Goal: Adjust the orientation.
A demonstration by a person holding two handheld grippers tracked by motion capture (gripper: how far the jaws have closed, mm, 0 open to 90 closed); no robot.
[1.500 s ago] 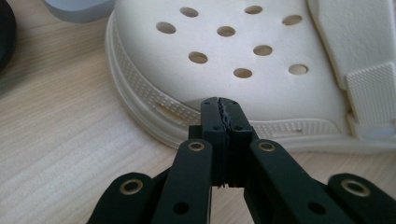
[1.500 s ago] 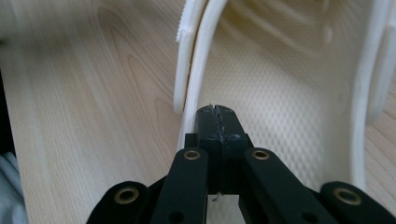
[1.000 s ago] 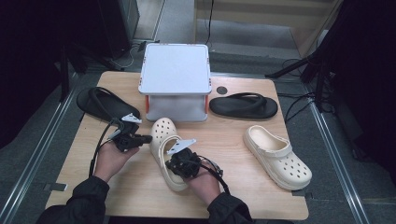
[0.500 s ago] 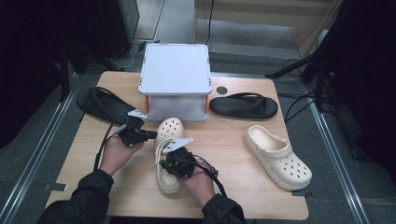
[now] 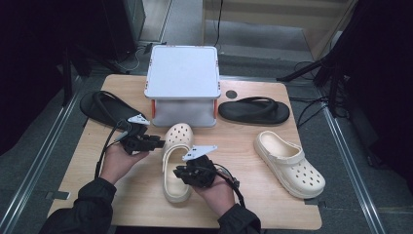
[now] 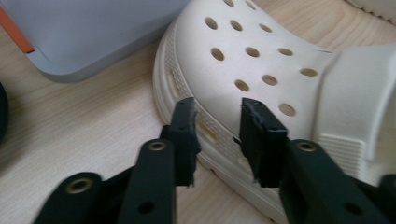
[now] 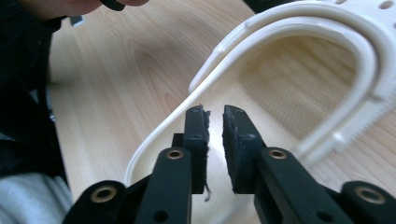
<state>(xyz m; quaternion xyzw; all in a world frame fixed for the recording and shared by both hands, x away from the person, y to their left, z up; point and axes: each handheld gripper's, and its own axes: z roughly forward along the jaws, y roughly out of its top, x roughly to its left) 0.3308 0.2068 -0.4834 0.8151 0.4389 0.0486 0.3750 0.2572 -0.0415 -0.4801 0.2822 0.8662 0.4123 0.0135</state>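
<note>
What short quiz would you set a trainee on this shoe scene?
1. How many shoes lie on the table?
2. True or false: the middle clog touches the right clog.
3. What stands between the left black sandal and the right black sandal? A bucket, B grey box, C lamp.
Key: 1 four; 2 false, bare wood separates them; 3 B.

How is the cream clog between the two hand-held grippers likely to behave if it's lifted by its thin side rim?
The cream clog looks like moulded foam with many vent holes, so probably light. Its thin side wall, between the right hand-held gripper's jaws, would likely flex rather than stay rigid. The flat sole suggests it slides, not rolls, on the wooden table.
</note>
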